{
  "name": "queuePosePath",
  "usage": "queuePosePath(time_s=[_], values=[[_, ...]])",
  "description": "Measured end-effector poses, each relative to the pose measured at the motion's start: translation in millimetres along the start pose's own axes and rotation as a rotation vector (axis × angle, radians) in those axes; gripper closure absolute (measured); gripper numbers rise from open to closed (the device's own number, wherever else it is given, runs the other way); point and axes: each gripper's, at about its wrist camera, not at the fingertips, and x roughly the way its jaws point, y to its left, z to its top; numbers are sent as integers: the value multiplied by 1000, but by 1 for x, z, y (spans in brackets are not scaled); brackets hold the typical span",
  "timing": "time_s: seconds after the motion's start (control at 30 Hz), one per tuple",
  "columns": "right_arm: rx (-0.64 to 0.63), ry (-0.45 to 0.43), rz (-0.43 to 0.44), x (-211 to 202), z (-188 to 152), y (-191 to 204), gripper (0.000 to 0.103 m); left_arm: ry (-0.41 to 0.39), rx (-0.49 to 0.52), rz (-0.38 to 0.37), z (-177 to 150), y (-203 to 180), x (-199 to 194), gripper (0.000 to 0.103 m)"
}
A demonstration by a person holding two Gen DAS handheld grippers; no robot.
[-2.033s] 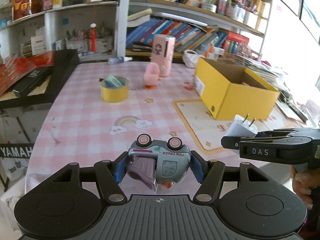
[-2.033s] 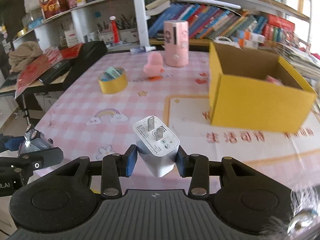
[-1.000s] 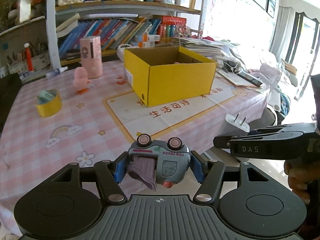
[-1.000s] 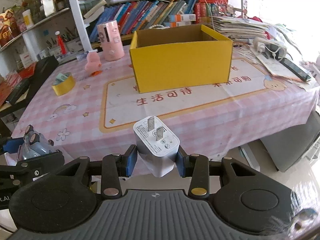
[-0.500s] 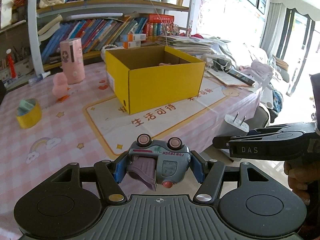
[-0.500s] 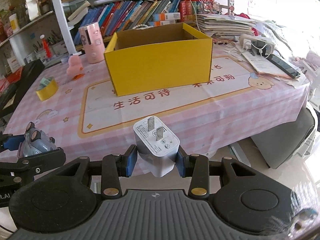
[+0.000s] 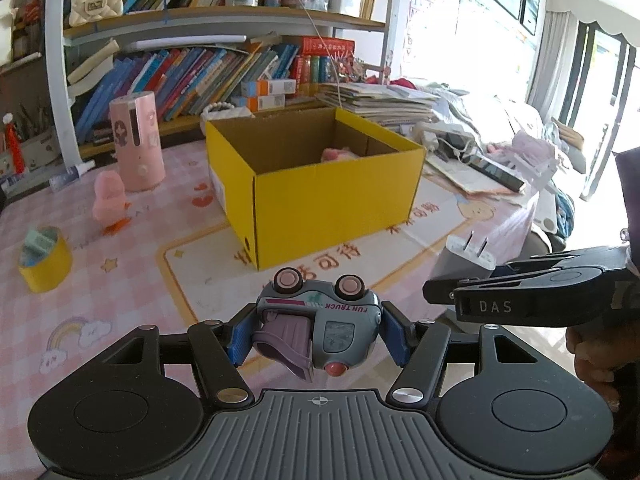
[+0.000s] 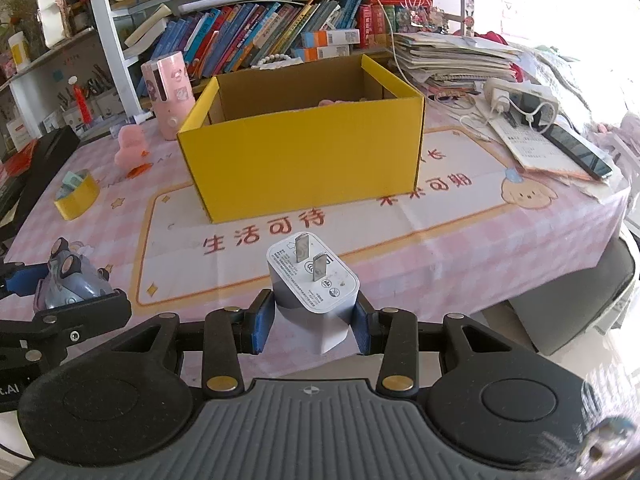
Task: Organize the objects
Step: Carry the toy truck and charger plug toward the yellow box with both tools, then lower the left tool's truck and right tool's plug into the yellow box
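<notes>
My left gripper (image 7: pixel 318 336) is shut on a grey-blue toy truck (image 7: pixel 320 320), held upside down with its pink wheels up, above the near table edge. My right gripper (image 8: pixel 314 322) is shut on a white plug charger (image 8: pixel 314 292), prongs up. Both face an open yellow cardboard box (image 7: pixel 320 196) standing on the pink checked table; it also shows in the right wrist view (image 8: pixel 304 156). A pink soft item (image 7: pixel 338 155) lies inside the box. The right gripper with the charger (image 7: pixel 466 256) shows at the right of the left wrist view. The truck (image 8: pixel 68 280) shows at the left of the right wrist view.
On the table left of the box stand a pink cylinder (image 7: pixel 138 146), a pink duck toy (image 7: pixel 108 202) and a yellow tape roll (image 7: pixel 44 258). Papers, a phone (image 8: pixel 578 150) and a power strip lie at the right. Bookshelves stand behind.
Both grippers have swung right and moved closer to the yellow box, which is now larger and centred. The truck and the charger stay held.
</notes>
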Motion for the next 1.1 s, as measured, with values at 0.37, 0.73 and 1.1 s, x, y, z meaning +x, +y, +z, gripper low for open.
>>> queuePosePath(time_s=[0.37,0.73,1.1], values=[[-20,-113,32,16,56,-16,65,-108,54,39,57,-7,28,40],[-65,-230,60,42,125,-47,65,-152,73,93,109,-14,72,40],[-137,-162,152,108,184,-62,65,-79,65,133,130,-21,129,40]])
